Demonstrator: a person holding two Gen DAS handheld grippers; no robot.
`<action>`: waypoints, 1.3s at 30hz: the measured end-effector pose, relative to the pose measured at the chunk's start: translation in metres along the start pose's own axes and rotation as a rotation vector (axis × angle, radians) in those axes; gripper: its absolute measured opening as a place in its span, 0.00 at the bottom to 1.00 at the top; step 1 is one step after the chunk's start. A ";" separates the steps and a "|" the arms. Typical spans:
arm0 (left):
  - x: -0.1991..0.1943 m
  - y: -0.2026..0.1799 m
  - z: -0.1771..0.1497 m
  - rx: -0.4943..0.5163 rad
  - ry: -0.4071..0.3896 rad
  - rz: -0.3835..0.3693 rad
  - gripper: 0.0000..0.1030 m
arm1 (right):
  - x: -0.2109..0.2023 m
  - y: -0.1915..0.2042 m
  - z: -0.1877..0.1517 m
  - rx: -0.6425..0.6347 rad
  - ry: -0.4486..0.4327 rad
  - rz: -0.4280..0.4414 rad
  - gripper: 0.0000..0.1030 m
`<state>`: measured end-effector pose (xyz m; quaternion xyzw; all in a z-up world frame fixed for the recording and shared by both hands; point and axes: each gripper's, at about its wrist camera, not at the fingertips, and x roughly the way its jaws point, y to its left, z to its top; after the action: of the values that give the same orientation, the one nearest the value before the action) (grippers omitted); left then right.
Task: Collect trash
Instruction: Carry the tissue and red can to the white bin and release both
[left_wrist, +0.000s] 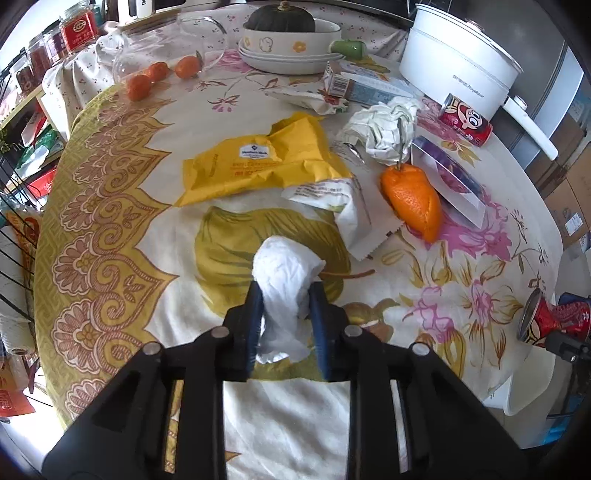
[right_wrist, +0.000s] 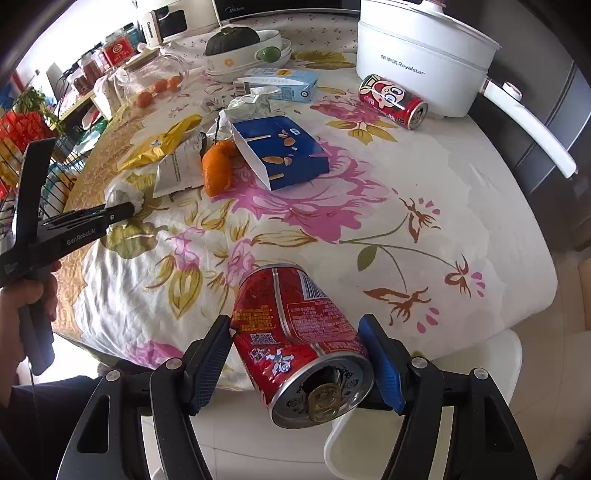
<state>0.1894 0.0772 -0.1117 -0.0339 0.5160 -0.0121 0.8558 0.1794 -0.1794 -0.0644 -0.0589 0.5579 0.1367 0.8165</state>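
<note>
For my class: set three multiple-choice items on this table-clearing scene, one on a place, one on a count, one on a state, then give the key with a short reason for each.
1. Where does the orange peel lie?
A. inside the white pot
B. on the tablecloth beside the blue box
C. in the glass jar

2. How many small whole oranges lie by the glass jar?
A. one
B. three
C. five

3. What is the state of the red can in the right gripper?
A. upright and sealed
B. crushed flat
C. clamped, tilted, its opened top toward the camera

Key: 1 B, the peel rests on the cloth at the box's left edge. 2 B, three show in the left wrist view. 3 C, both pads press its sides and the pulled tab shows. The left gripper likewise clamps the crumpled white tissue.
</note>
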 end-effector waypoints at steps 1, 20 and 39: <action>-0.002 -0.001 0.000 0.005 0.000 -0.007 0.24 | -0.002 -0.002 -0.001 0.005 -0.005 0.000 0.69; -0.050 -0.085 -0.016 0.135 -0.048 -0.204 0.22 | -0.034 -0.056 -0.020 0.140 -0.069 -0.002 0.68; -0.054 -0.232 -0.053 0.406 -0.012 -0.376 0.22 | -0.059 -0.168 -0.102 0.293 -0.050 -0.113 0.68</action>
<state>0.1204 -0.1539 -0.0720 0.0431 0.4826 -0.2740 0.8308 0.1170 -0.3747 -0.0568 0.0329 0.5472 0.0089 0.8363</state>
